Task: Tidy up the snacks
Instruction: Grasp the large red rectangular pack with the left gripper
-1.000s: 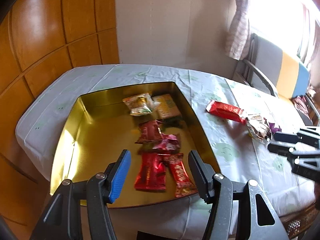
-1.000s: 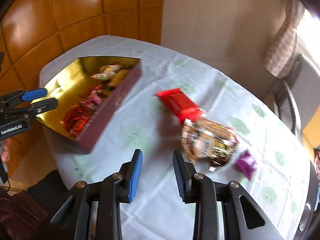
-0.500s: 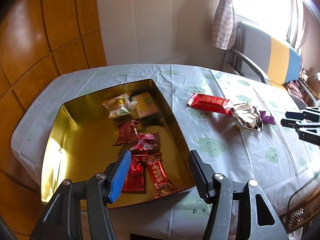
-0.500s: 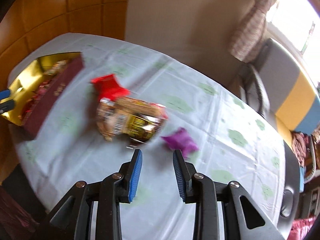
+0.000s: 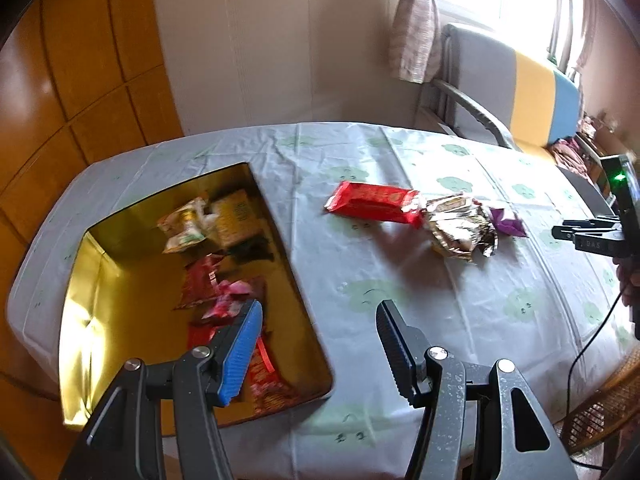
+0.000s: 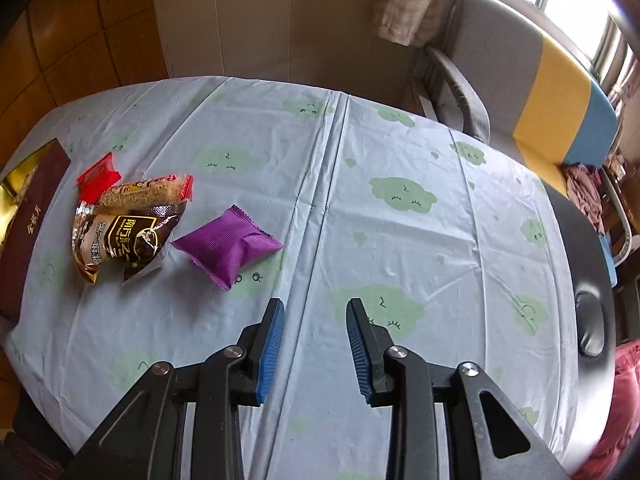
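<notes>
Table w/ pale blue cloth (image 6: 400,152), green cloud print; wood-panel wall (image 5: 80,60), curtain (image 5: 412,20), chair (image 6: 540,80) by window. 4 snacks (image 6: 132,224) lie near gold tin (image 5: 92,280). Left gripper (image 5: 318,344) & right gripper (image 6: 314,344) spread, empty.

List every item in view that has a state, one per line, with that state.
left gripper: open, empty, above the tin's right wall
right gripper: open, empty, over the tablecloth
gold tin: lidless, part filled with packets
red packet: sealed, flat on the cloth
brown foil packet: crumpled, beside the purple one
purple packet: sealed, puffy
</notes>
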The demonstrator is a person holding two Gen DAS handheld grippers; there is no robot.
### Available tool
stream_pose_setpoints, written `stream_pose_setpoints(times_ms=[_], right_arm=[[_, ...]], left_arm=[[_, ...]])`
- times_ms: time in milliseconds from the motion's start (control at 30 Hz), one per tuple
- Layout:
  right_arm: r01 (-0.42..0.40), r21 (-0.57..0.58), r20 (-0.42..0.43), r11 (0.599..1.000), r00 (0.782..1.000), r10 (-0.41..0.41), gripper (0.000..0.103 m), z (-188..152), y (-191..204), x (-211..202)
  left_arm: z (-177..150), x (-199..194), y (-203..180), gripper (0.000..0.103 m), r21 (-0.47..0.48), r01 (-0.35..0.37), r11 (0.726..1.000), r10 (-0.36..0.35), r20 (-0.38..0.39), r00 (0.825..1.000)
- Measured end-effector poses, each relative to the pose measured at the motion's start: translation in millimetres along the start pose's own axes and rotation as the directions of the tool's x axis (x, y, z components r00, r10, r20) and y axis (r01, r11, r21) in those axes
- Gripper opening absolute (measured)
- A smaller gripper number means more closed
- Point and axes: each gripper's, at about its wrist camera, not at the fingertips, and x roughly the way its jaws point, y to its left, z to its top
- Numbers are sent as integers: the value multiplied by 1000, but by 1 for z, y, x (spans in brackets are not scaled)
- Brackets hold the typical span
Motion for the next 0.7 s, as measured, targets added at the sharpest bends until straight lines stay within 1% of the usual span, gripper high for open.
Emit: stream_pose_setpoints(times_ms=[200, 300, 433, 467, 567, 633, 667, 700], right_arm=[[-3, 0, 16, 1000, 1000, 3, 34, -1, 4, -5], [-18, 11, 28, 1000, 999, 18, 35, 3, 2, -7], [-13, 0, 27, 1000, 1000, 13, 36, 4, 4, -6], [-13, -5, 27, 1000, 1000, 13, 36, 4, 5, -6], [-12, -17, 29, 1000, 1000, 13, 37, 4, 6, -5], [-10, -23, 26, 1000, 1000, 10, 37, 4, 6, -4], [-15, -20, 23, 1000, 1000, 16, 37, 4, 6, -4], [-25, -18, 22, 1000, 999, 26, 37, 5, 6, -4]], left_arm=[[31, 17, -15, 60, -46, 104, 993, -106, -33, 994], [51, 36, -24, 60, -93, 166, 982, -173, -78, 982], [73, 68, -30, 61, -195, 223, 955, -254, -150, 956], [76, 74, -31, 62, -216, 228, 949, -265, -161, 951], [89, 102, -27, 72, -340, 218, 915, -294, -193, 936], [94, 116, -23, 73, -402, 205, 892, -309, -213, 927], [98, 127, -20, 75, -440, 195, 877, -319, -228, 920], [100, 134, -19, 77, -457, 188, 869, -323, -239, 915]])
